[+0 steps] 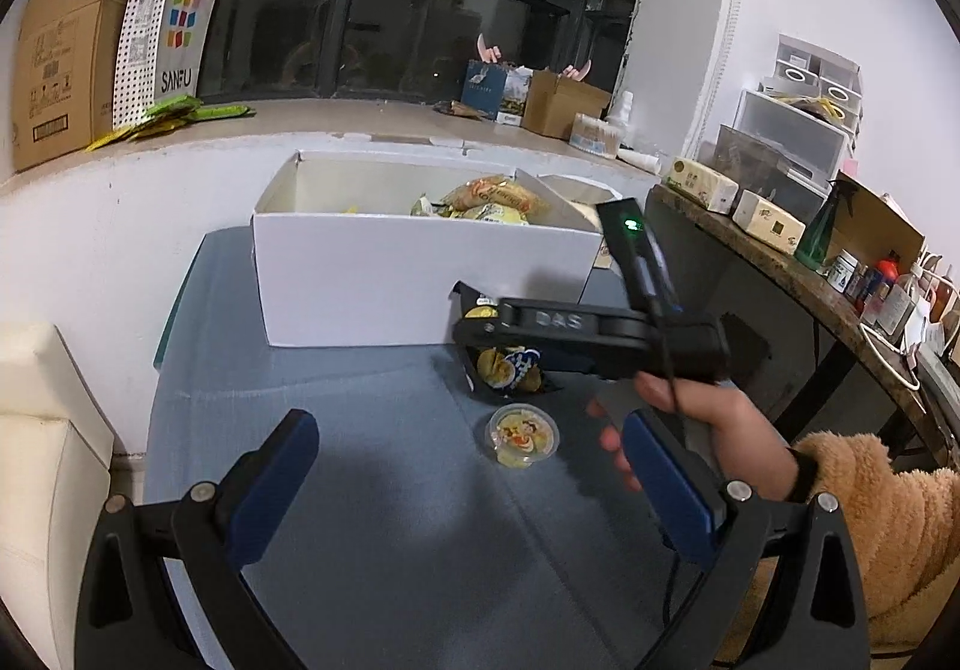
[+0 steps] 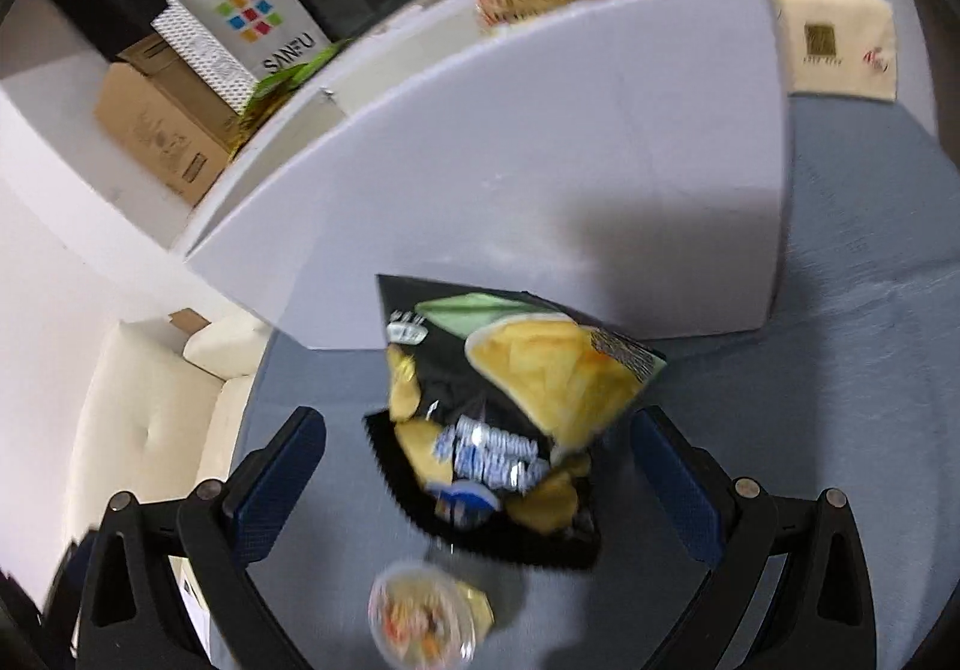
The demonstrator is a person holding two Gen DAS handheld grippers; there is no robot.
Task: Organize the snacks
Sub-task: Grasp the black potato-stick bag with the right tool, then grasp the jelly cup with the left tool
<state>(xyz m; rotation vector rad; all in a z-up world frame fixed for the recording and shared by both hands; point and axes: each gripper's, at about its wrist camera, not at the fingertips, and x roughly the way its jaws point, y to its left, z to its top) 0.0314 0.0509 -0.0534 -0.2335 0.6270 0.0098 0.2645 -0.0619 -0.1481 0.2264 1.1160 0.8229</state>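
A black chip bag lies on the blue-grey table in front of a white box. My right gripper is open, its blue pads either side of the bag, not touching it. A small clear jelly cup sits just in front of the bag. In the left wrist view the right gripper hovers over the bag, with the cup nearer. My left gripper is open and empty above the table. The white box holds several yellow snack packs.
A cream sofa stands left of the table. A wooden shelf with tissue boxes and bottles is on the right. A cardboard box and paper bag sit on the window ledge.
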